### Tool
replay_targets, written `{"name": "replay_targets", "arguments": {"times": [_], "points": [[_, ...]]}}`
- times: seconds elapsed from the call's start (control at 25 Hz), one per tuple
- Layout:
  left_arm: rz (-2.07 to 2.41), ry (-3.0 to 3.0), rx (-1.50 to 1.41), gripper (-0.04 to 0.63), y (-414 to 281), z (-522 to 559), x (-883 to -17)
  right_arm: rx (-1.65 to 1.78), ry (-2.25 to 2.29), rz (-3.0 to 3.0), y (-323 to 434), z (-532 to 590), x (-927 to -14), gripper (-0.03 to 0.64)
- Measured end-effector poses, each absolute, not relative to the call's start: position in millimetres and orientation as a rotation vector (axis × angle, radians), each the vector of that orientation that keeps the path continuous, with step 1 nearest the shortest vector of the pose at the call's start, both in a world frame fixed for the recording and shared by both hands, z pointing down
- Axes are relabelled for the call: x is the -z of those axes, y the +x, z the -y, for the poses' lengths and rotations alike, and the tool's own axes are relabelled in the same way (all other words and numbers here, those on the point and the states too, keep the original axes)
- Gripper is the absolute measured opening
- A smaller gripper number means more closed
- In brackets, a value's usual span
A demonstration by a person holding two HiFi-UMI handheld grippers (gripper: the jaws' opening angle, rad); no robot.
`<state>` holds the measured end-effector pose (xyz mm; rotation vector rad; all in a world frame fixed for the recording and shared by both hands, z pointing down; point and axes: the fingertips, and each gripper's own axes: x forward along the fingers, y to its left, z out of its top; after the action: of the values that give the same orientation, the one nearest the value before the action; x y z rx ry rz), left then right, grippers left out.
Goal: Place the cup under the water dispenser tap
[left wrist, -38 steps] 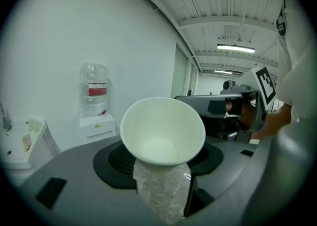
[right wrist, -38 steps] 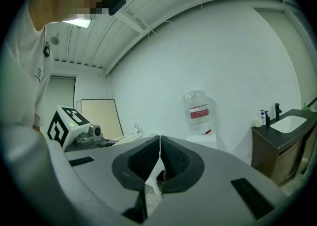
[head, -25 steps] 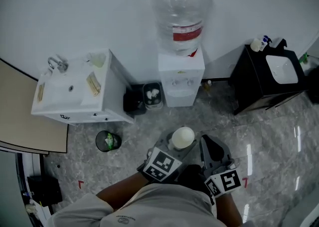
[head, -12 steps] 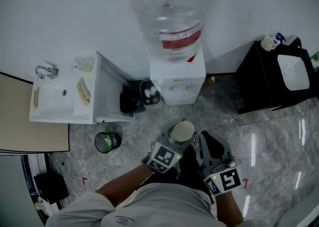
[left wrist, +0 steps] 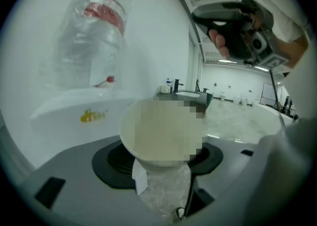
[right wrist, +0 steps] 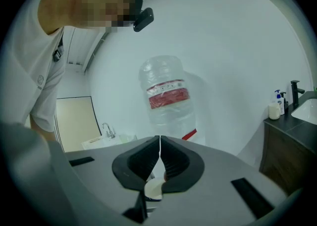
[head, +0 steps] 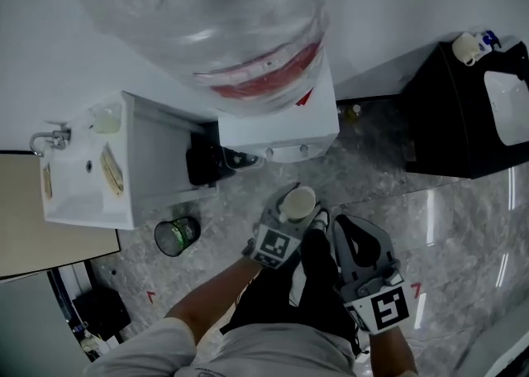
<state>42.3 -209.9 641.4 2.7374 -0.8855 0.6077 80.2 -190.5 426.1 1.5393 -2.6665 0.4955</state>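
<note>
A pale paper cup (head: pixel 299 202) sits between the jaws of my left gripper (head: pixel 291 212), which is shut on it and holds it upright just in front of the white water dispenser (head: pixel 281 127). The dispenser's taps (head: pixel 286 151) lie a short way beyond the cup. In the left gripper view the cup (left wrist: pixel 163 133) fills the gap between the black pads (left wrist: pixel 113 159), with the dispenser body (left wrist: pixel 84 108) close behind. My right gripper (head: pixel 354 239) hangs to the right of the cup, its jaws shut on nothing (right wrist: pixel 159 154).
A big clear bottle (head: pixel 207 20) tops the dispenser. A white sink cabinet (head: pixel 91 173) stands at left, a black box (head: pixel 205 165) between it and the dispenser. A round bin (head: pixel 176 235) sits on the marble floor. A black vanity (head: pixel 463 119) stands at right.
Both grippers and the head have moved closer to the dispenser and lower; the bottle looms much larger. The cup stays held in the left gripper.
</note>
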Motion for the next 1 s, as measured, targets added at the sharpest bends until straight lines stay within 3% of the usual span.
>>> {"name": "replay_targets", "arguments": {"times": [0.44, 1.0], "points": [[0.966, 2.649, -0.770, 0.270, 56.1, 293.4, -878.3, -0.646, 1.692, 2.514, 123.2, 201.3, -568.8, 0.017], [1.249, 2.457, -0.779, 0.272, 46.3, 351.0, -982.3, -0.683, 1.715, 2.470, 141.6, 201.7, -640.0, 0.017]]}}
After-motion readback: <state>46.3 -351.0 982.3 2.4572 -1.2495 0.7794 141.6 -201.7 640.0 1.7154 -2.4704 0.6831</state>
